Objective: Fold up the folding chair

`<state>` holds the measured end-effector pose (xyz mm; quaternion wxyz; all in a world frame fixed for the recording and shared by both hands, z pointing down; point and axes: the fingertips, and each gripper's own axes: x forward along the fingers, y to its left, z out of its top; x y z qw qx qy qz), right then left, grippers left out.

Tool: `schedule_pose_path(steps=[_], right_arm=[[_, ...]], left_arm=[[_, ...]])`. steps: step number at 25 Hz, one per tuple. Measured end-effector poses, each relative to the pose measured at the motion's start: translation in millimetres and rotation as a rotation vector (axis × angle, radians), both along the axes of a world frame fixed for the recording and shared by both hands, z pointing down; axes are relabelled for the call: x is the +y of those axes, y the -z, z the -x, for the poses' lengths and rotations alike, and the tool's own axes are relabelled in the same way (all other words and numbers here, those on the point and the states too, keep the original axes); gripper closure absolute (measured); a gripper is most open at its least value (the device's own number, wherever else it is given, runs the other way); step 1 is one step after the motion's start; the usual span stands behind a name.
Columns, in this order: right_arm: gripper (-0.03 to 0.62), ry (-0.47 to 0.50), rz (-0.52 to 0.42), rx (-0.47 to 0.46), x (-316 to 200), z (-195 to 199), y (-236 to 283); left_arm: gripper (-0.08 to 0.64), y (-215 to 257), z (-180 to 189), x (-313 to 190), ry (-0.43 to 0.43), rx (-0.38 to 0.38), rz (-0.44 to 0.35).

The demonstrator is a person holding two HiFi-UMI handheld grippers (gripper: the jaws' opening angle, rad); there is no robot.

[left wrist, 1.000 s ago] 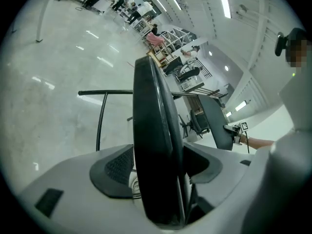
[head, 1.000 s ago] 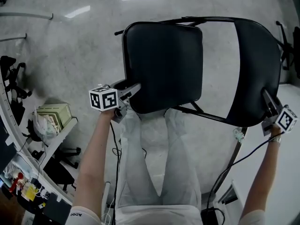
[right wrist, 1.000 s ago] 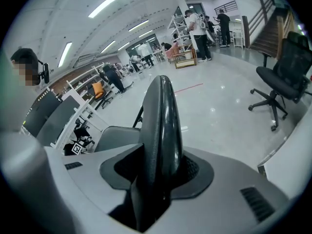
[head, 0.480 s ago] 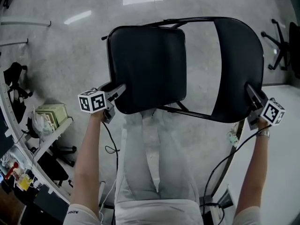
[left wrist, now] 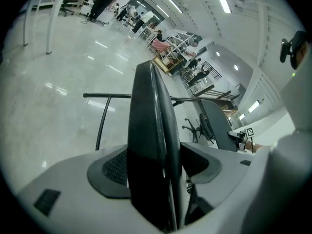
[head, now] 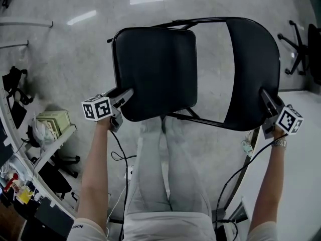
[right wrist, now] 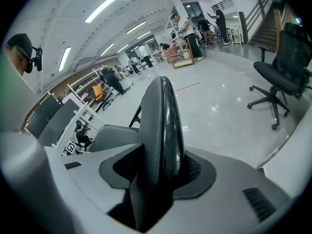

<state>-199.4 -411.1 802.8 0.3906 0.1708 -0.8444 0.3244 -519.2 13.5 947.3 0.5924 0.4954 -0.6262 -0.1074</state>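
Note:
A black folding chair stands open on the pale floor in front of me, seen from above in the head view. My left gripper (head: 125, 94) is shut on the near left corner of the padded seat (head: 155, 69). The left gripper view shows the seat's edge (left wrist: 151, 126) upright between both pads (left wrist: 113, 167). My right gripper (head: 265, 97) is shut on the near right edge of the curved backrest (head: 253, 69). In the right gripper view the backrest (right wrist: 163, 121) fills the gap between the pads (right wrist: 127, 165); these jaws have just been opening a little.
The person's legs in light trousers (head: 165, 174) are under the seat's near edge. A cable (head: 235, 177) hangs from the right hand. A cluttered shelf (head: 52, 127) is at the left. A black office chair (head: 296, 44) stands at the right, office chair (right wrist: 282, 77). People stand far off.
The chair and both grippers have shifted left in the head view, the left one also a little upward. Over the last half second almost nothing has moved.

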Motion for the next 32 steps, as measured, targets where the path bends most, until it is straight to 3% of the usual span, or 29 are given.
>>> schedule_pose_path(steps=[3, 7, 11, 17, 24, 32], right_arm=[[0.407, 0.004, -0.019, 0.022, 2, 0, 5], [0.407, 0.008, -0.037, 0.026, -2, 3, 23], [0.407, 0.006, -0.063, 0.047, -11, -7, 44], [0.407, -0.002, -0.062, 0.042, -19, -9, 71], [0.411, -0.010, -0.036, -0.003, -13, -7, 104], [0.443, -0.016, -0.030, 0.026, -10, -11, 138]], left_arm=[[0.255, 1, 2, -1, 0.042, 0.049, -0.015], [0.255, 17, -9, -16, -0.006, 0.063, -0.044], [0.255, 44, -36, -41, -0.111, 0.059, -0.092], [0.255, 76, -68, -70, -0.348, 0.002, -0.109], [0.255, 104, -94, -95, -0.448, -0.033, -0.136], [0.256, 148, -143, -145, -0.593, -0.090, -0.247]])
